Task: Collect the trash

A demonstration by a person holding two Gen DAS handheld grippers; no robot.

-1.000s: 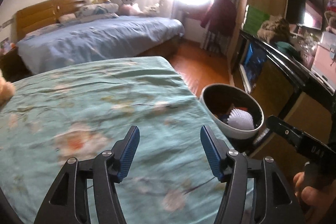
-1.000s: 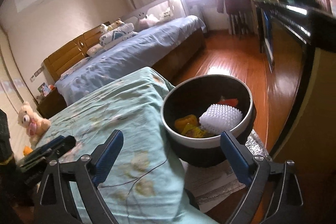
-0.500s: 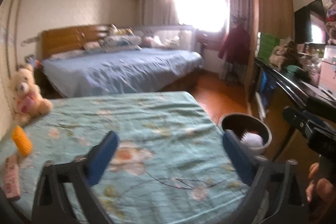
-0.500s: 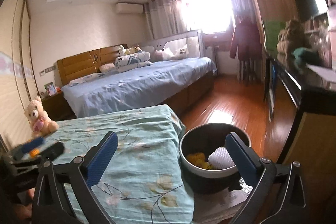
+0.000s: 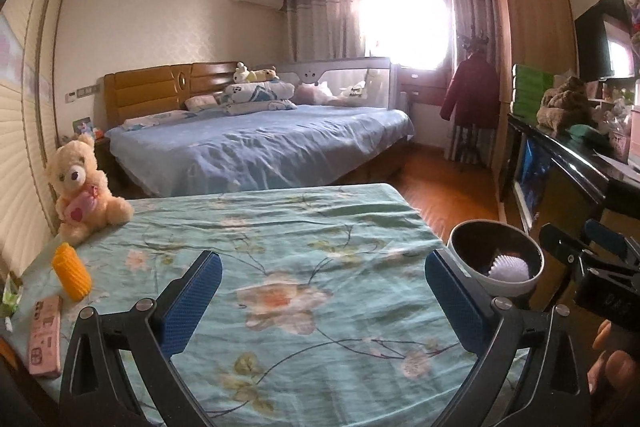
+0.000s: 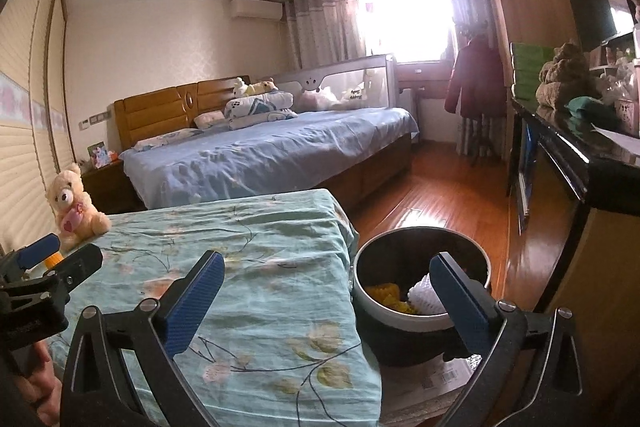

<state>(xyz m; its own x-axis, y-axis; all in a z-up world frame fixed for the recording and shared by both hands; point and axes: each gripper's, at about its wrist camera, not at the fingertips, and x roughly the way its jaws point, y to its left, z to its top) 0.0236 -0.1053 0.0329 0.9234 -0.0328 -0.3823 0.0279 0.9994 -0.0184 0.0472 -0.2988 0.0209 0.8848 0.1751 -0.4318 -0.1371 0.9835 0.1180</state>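
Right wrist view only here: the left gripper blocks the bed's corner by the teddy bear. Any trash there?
Observer: Yes, an orange ribbed roll lies on the floral sheet just in front of the teddy bear.
Operator: Anything else near it?
Observer: A flat pink packet lies nearer the camera, at the sheet's left edge, apart from the roll.
Operator: Is the left gripper free?
Observer: The left gripper is open and holds nothing.
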